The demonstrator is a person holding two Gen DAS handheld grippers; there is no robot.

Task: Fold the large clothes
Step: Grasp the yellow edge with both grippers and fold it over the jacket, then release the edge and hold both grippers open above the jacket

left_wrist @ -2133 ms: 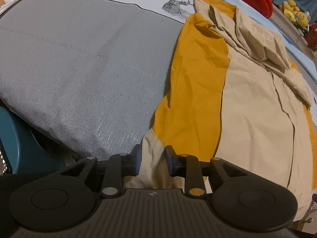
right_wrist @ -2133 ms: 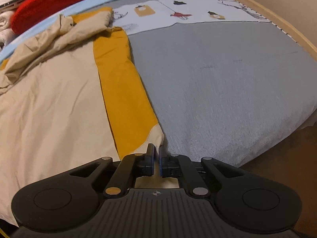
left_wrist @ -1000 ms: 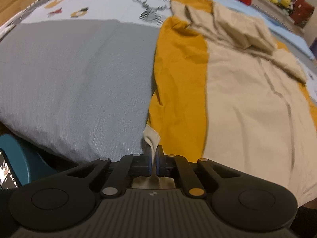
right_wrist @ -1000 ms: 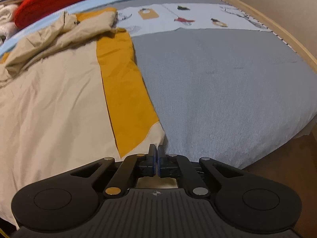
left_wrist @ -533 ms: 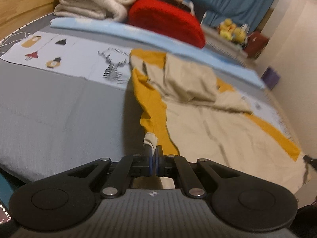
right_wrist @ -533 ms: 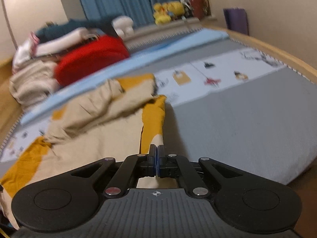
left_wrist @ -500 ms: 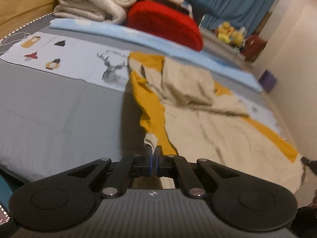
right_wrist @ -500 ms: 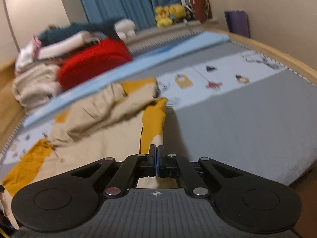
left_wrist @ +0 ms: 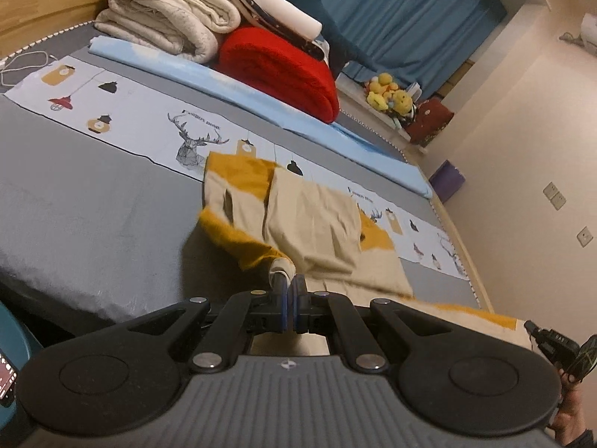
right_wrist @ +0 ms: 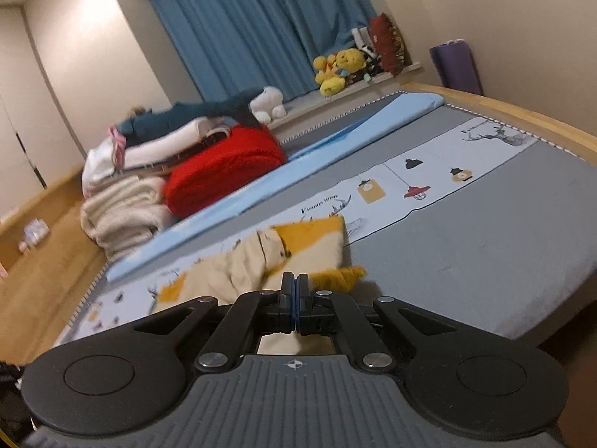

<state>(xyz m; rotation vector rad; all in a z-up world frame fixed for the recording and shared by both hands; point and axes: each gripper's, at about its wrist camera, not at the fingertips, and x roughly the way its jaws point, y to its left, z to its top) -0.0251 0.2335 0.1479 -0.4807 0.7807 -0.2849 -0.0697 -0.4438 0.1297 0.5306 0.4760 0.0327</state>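
- The left gripper (left_wrist: 290, 286) has its jaws pressed together on a beige corner of the garment (left_wrist: 309, 220), the cloth bunching up just beyond the blue pads.
- The right gripper (right_wrist: 295, 286) is likewise clamped on the garment (right_wrist: 246, 268); a strip of beige cloth shows in the gap behind its pads.
- The garment is a large beige piece with mustard-yellow panels. It lies on the grey mattress (left_wrist: 93, 209), its far edge reaching the printed white band (left_wrist: 123, 115) with the deer and lantern drawings.
- In the left wrist view the near part of the garment rises off the mattress toward the gripper, with a yellow fold to the left of the beige middle panel.
- In the right wrist view the garment is blurred; a yellow edge pokes out just right of the pads.
- Beyond the printed band on the mattress runs a light blue strip (left_wrist: 231, 82).
- On the far side of that strip sit a red rolled blanket (left_wrist: 280, 67) and, beside it, a stack of folded cream blankets (left_wrist: 168, 18).
- Behind the mattress hang blue curtains (right_wrist: 253, 26), and yellow plush toys (right_wrist: 335, 67) sit on the ledge below them.
- The other handheld gripper shows at the lower right edge of the left wrist view.
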